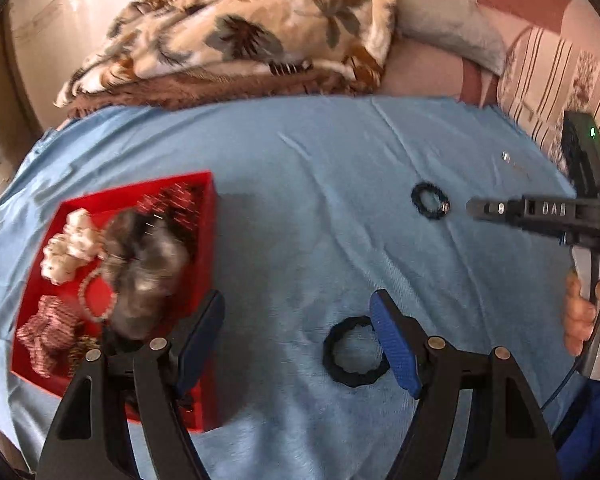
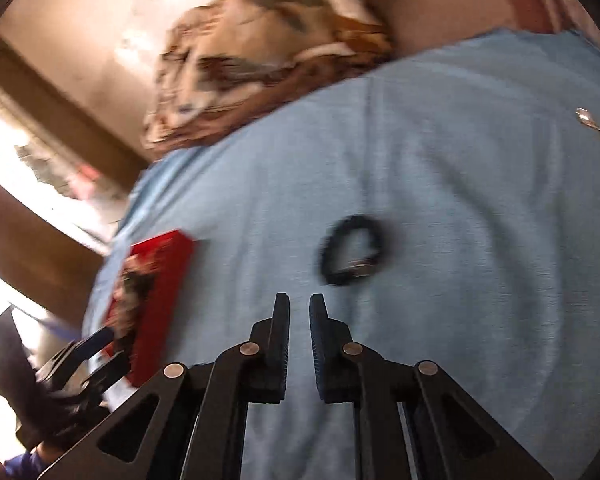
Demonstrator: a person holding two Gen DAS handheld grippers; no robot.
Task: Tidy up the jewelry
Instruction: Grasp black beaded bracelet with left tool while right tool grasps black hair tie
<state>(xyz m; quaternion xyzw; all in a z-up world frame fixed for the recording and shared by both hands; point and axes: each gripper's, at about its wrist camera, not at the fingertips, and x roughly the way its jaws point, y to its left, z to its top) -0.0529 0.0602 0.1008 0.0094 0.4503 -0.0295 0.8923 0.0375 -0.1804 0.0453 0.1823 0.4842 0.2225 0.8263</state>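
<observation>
**A:** Where did the jewelry lie?

**B:** A black beaded bracelet (image 2: 352,250) with a small metal clasp lay flat on the blue cloth (image 2: 480,208), at about one o'clock from the right gripper (image 2: 299,312) and just beyond its tips, not touching. A second black ring-shaped band (image 1: 354,354) lay against the inner edge of the left gripper's (image 1: 298,344) right-hand finger.

**A:** And the claws?

**B:** The right one's jaws stood nearly together with a narrow gap and nothing between them. The left one's were spread wide, holding nothing.

**A:** Anything farther out?

**B:** A red box (image 1: 208,216) at ten o'clock from the left gripper, holding scrunchies and a bead string. A small silvery piece (image 2: 584,116) lay at two o'clock, near the cloth's edge, and a floral blanket (image 1: 260,32) lay behind at twelve.
</observation>
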